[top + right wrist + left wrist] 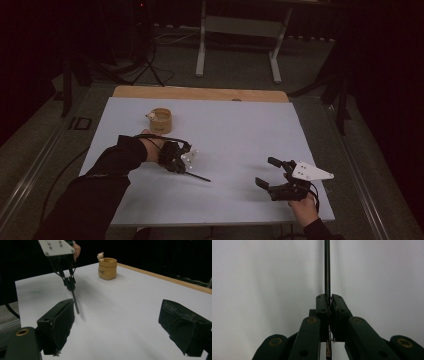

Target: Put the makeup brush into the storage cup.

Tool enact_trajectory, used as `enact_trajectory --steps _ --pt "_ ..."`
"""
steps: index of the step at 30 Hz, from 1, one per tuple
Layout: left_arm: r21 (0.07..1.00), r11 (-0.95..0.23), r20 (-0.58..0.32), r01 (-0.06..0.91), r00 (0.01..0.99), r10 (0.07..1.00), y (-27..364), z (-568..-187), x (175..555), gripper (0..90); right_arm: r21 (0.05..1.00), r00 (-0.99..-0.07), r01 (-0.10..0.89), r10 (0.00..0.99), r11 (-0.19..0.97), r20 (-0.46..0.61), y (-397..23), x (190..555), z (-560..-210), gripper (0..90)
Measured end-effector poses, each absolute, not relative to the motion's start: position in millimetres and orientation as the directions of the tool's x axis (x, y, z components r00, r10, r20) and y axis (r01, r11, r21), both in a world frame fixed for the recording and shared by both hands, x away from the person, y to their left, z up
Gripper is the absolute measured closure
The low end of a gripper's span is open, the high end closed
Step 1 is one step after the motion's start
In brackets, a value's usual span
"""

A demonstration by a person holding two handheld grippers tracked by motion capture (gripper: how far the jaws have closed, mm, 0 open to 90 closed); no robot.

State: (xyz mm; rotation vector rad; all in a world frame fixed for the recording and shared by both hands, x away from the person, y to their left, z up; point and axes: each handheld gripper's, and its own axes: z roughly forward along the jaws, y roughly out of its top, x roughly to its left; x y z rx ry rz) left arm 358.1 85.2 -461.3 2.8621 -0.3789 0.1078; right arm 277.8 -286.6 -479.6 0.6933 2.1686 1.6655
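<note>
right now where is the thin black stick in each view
High view: the thin black stick juts right from the left gripper, left of centre over the white table.
Left gripper view: it runs straight up the middle, pinched between the fingers.
Right gripper view: upper left, slanting down below the left gripper.
Shared landmark: the tan pot, in the high and right gripper views.

A thin black stick (196,175) slants down, its tip near the white tabletop (240,130).
</note>
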Motion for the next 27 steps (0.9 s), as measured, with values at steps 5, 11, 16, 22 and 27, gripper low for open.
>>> enact_trajectory --steps 5,11,16,22,27 --pt "0.238 -0.937 0.109 -0.257 0.965 -0.237 81.2 -456.1 356.1 85.7 0.962 -0.830 0.184 0.556 0.203 0.041 -286.9 278.1 -480.1 13.2" --pt "0.275 -0.928 0.123 -0.250 0.967 -0.224 71.3 -445.7 354.8 85.8 0.962 -0.830 0.186 0.556 0.202 0.044 -286.8 277.9 -480.0 13.2" --pt "0.282 -0.931 0.115 -0.232 0.971 -0.208 64.1 -441.9 354.9 85.8 0.960 -0.831 0.187 0.555 0.206 0.042 -286.1 277.9 -480.5 13.2" --pt "0.268 -0.948 0.101 -0.170 0.984 -0.147 57.3 -439.7 355.2 85.7 0.959 -0.831 0.187 0.555 0.214 0.038 -284.0 277.1 -480.7 13.2" --pt "0.284 -0.939 0.110 -0.192 0.980 -0.167 53.3 -436.9 355.2 85.8 0.958 -0.831 0.198 0.554 0.210 0.050 -282.9 278.3 -481.7 13.2"
